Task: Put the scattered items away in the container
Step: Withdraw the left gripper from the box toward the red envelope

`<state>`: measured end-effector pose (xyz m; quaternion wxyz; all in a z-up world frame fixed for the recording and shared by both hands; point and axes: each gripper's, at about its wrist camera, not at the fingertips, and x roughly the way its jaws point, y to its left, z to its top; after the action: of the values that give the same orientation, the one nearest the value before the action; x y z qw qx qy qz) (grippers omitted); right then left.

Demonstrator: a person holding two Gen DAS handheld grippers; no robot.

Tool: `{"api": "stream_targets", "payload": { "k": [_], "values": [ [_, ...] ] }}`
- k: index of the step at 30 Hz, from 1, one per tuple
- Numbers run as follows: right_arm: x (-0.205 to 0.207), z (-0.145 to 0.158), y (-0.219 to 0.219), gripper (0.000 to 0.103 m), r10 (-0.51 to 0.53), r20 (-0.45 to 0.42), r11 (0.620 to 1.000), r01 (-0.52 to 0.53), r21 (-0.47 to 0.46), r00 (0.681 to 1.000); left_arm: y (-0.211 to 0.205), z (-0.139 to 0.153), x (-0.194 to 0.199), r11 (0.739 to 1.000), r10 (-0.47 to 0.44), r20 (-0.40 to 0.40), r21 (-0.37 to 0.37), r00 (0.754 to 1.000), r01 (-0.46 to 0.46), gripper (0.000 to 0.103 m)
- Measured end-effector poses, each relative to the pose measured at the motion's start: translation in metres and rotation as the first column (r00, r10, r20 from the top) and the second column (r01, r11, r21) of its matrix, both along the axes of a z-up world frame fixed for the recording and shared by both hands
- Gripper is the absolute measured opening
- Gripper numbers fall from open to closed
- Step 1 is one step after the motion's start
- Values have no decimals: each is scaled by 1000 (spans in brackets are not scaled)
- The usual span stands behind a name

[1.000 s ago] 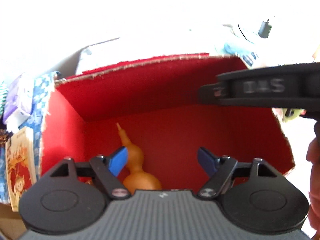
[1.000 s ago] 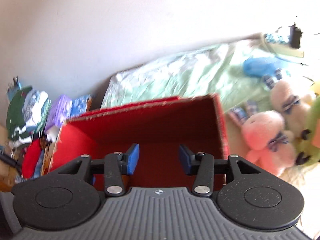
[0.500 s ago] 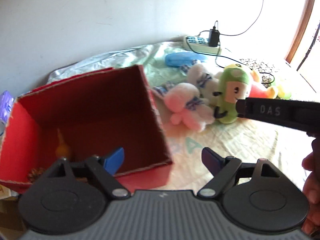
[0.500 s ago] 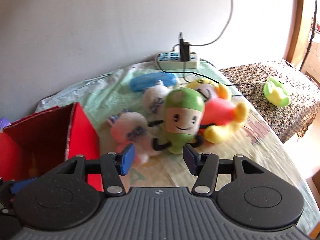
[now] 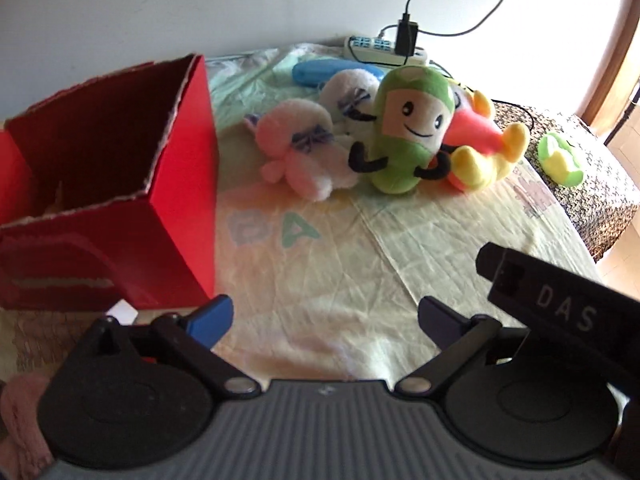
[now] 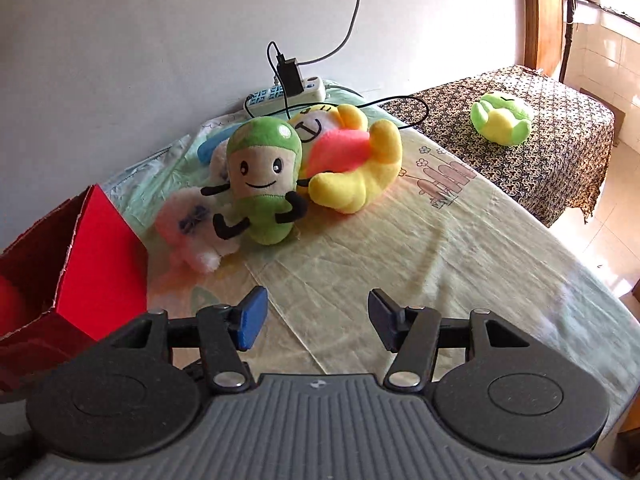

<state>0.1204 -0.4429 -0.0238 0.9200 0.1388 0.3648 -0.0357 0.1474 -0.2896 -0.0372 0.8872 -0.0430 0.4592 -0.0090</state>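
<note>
A red cardboard box [image 5: 176,184] [image 6: 96,256] stands open-topped at the left of the cloth-covered table. Beside it lies a heap of plush toys: a green smiling one [image 5: 408,136] [image 6: 264,184], a pink one [image 5: 300,152] [image 6: 188,228], a white one [image 5: 352,96], and a yellow and red one [image 5: 480,148] [image 6: 356,164]. My left gripper [image 5: 326,318] hovers over bare cloth, jaws opening, nothing between them. My right gripper [image 6: 318,318] also hangs short of the toys, jaws opening and empty. Its body shows at the right of the left wrist view.
A blue case [image 5: 320,72] and a power strip [image 5: 384,48] [image 6: 288,92] with plugged cables sit near the wall. A green and yellow plush [image 5: 560,160] [image 6: 502,118] rests on a dark patterned surface [image 6: 560,152] at the right. The table edge drops off to the right.
Both grippers swung away from above the red box, to the right, toward the plush heap. Both sets of jaws have widened. The box now sits at the left of both views.
</note>
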Motion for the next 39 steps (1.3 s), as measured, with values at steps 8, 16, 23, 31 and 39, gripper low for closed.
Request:
{"api": "stream_targets", "payload": {
  "k": [8, 16, 23, 31, 39],
  "values": [
    [10, 0, 16, 63, 91, 47, 996, -90, -13, 995, 12, -2, -19, 992, 125, 67, 22, 990, -126, 103],
    [29, -14, -6, 63, 73, 35, 995, -70, -78, 997, -7, -39, -12, 996, 55, 179, 59, 982, -67, 103],
    [13, 4, 13, 71, 333, 122, 942, -334, -18, 935, 17, -36, -33, 995, 80, 143, 54, 986, -89, 99],
    [25, -16, 56, 74, 464, 81, 886, -461, -47, 882, 51, -12, -66, 996, 85, 289, 0, 954, -89, 103],
    [41, -15, 65, 74, 421, 89, 907, -419, -38, 903, 78, -6, -62, 968, 219, 308, 52, 926, -246, 103]
  ]
}}
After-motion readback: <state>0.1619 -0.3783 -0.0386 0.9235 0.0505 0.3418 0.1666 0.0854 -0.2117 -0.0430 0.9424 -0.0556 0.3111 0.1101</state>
